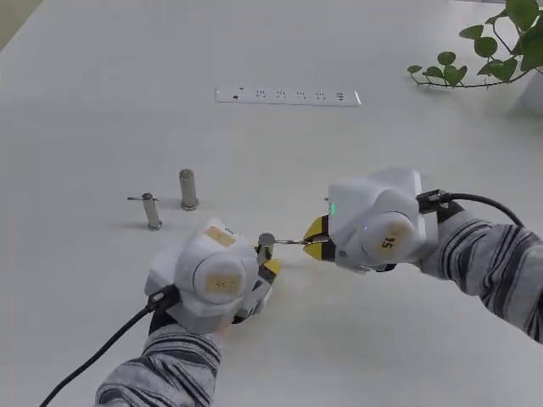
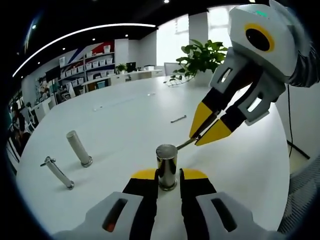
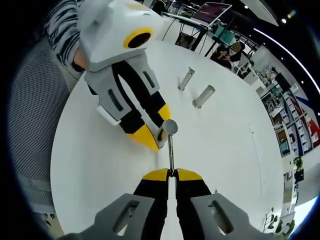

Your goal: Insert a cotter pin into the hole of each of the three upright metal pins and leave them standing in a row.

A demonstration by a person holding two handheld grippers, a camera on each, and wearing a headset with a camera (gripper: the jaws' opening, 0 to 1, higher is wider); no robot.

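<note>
My left gripper [image 1: 268, 264] [image 2: 168, 176] is shut on an upright metal pin [image 1: 265, 244] [image 2: 167, 165] [image 3: 170, 127] standing on the white table. My right gripper [image 1: 316, 239] [image 3: 171, 174] [image 2: 204, 131] is shut on a thin cotter pin [image 1: 291, 242] [image 3: 170, 152] [image 2: 184, 144], whose tip reaches the held pin's upper part. To the left stand two more metal pins: one [image 1: 151, 209] [image 2: 59, 173] [image 3: 186, 78] with a cotter pin through its top, one plain [image 1: 187, 189] [image 2: 80, 148] [image 3: 204, 96]. A loose cotter pin [image 2: 178, 119] lies farther back on the table.
A white power strip [image 1: 288, 96] lies across the far middle of the table [image 1: 85, 102]. A potted plant [image 1: 496, 47] [image 2: 202, 56] trails leaves at the far right. Shelves and desks stand beyond the table in the gripper views.
</note>
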